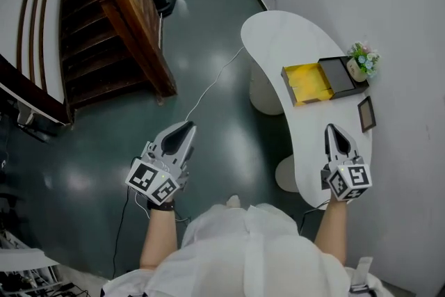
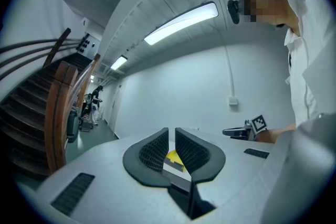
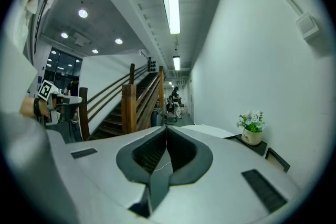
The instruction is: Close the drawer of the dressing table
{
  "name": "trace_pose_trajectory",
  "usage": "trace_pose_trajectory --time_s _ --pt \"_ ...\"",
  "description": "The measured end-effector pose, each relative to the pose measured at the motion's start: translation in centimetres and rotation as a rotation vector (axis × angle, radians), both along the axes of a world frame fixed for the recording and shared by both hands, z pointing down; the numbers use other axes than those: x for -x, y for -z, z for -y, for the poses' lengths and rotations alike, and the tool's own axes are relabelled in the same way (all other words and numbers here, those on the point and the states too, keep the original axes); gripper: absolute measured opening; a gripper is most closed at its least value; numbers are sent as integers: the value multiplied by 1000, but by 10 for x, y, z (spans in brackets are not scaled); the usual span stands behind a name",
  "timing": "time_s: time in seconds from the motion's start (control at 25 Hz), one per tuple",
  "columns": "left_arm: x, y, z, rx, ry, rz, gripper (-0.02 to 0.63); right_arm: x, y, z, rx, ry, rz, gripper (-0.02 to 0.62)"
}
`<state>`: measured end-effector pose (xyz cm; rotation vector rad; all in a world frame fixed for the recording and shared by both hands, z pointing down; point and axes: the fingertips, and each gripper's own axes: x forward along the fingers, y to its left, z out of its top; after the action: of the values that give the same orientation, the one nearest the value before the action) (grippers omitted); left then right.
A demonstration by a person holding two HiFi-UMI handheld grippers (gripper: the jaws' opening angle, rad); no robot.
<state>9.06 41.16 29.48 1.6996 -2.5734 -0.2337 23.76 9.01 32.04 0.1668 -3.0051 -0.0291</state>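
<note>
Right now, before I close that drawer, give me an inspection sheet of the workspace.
Surface: white curved dressing table against the wall.
Job's things: yellow-lined drawer, pulled out of a dark box, open.
Clutter: small flower pot on the box; dark frame near the wall.
Grippers: left gripper over the floor, jaws a narrow gap apart, empty; right gripper above the table's near end, jaws shut, empty.
Cables: white cable runs across the floor toward the table.
Surroundings: wooden staircase on the left; dark green floor.
</note>
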Motion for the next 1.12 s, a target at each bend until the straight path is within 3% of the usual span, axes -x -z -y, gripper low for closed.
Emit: trace_pose_trajectory --time_s 0.28,0.52,0.84,1.12 --pt "38 -6 10 -11 -14 -17 49 37 -6 13 7 -24 -33 9" --pt "81 -7 59 2 -77 -6 49 80 -11 47 20 -48 -30 9" --pt "158 6 158 14 -205 15 49 140 -20 117 65 -115 -15 9" --pt "192 12 254 44 -398 21 49 147 -31 159 133 -218 -17 9"
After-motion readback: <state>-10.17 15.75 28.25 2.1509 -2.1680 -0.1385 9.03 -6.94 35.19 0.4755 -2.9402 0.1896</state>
